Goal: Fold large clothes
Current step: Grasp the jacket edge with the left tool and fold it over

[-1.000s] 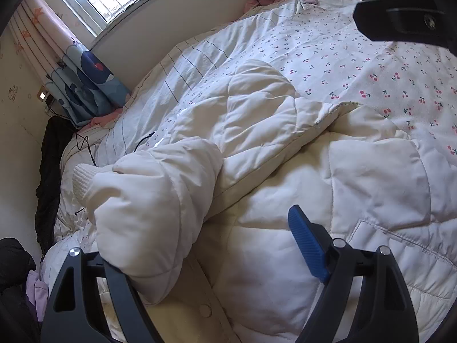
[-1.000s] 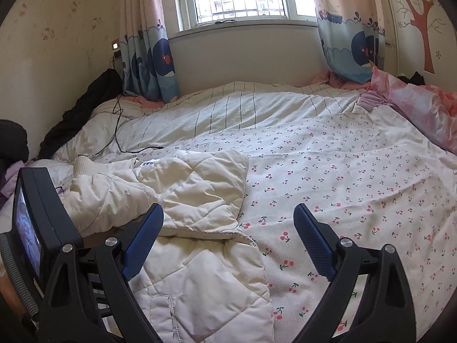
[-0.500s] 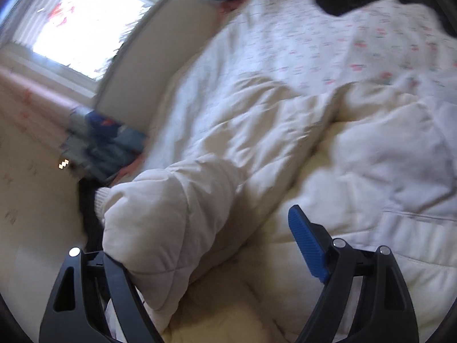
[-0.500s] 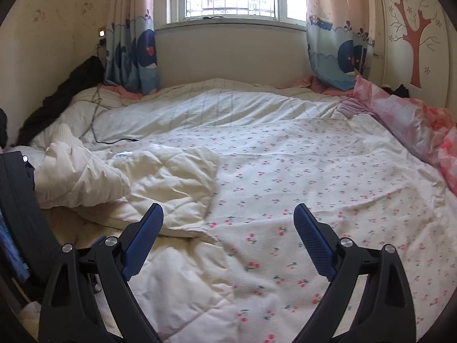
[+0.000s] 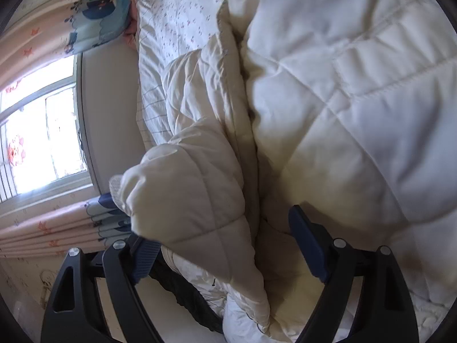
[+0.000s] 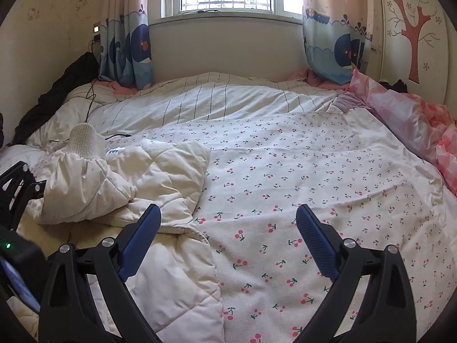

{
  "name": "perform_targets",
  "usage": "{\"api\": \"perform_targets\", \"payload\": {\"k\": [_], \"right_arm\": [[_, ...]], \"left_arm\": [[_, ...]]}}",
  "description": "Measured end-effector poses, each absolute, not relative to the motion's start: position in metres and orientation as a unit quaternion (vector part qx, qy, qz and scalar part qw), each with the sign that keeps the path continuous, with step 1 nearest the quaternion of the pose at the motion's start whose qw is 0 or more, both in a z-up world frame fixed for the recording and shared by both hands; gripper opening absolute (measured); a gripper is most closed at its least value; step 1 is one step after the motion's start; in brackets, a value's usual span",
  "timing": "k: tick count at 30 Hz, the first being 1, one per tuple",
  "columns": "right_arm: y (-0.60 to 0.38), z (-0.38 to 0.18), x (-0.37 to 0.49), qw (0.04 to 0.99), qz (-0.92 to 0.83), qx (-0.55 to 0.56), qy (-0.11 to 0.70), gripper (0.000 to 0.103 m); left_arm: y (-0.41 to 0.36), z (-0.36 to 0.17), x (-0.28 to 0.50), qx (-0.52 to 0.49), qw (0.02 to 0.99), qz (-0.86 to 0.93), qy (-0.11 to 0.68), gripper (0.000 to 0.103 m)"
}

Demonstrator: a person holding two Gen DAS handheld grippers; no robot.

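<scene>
A cream quilted puffer jacket [image 6: 160,180] lies on the bed's left side, one front panel folded back. Its sleeve [image 6: 82,191] with a knit cuff [image 6: 84,140] is raised at the left. In the left wrist view the sleeve [image 5: 194,200] lies across the space between the fingers of my left gripper [image 5: 225,245], whose jaws are wide apart; the jacket body [image 5: 342,91] fills the right. My left gripper also shows at the right wrist view's left edge [image 6: 17,188]. My right gripper [image 6: 228,243] is open and empty above the jacket's edge and the cherry-print cover.
The cherry-print cover [image 6: 314,177] spreads over the bed's middle and right. A striped duvet [image 6: 214,100] lies by the window wall. Pink bedding [image 6: 414,125] is piled at the right. Dark clothes [image 6: 57,94] and a cable [image 6: 91,97] lie at the far left.
My left gripper has rolled sharply and moved over the jacket, carrying the sleeve up so its cuff now stands raised. My right gripper has drawn slightly to the right and back.
</scene>
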State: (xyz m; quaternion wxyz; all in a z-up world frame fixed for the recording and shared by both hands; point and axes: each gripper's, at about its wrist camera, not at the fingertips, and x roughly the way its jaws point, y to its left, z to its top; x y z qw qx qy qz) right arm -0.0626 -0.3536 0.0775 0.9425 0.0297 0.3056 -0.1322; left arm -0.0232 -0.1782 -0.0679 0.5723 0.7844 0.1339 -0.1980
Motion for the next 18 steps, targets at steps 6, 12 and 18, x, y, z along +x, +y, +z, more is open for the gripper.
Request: {"api": "perform_targets", "payload": {"k": [6, 12, 18], "right_arm": [[-0.356, 0.08, -0.064, 0.943, -0.122, 0.049, 0.306, 0.092], [-0.358, 0.085, -0.069, 0.943, -0.144, 0.037, 0.297, 0.092], [-0.359, 0.088, -0.071, 0.942, -0.155, 0.022, 0.298, 0.092]], "left_arm": [[-0.178, -0.043, -0.03, 0.748, 0.622, -0.201, 0.115, 0.082], [-0.206, -0.021, -0.027, 0.673, 0.663, -0.29, 0.151, 0.082], [-0.218, -0.049, -0.05, 0.682, 0.631, -0.341, 0.143, 0.082]]}}
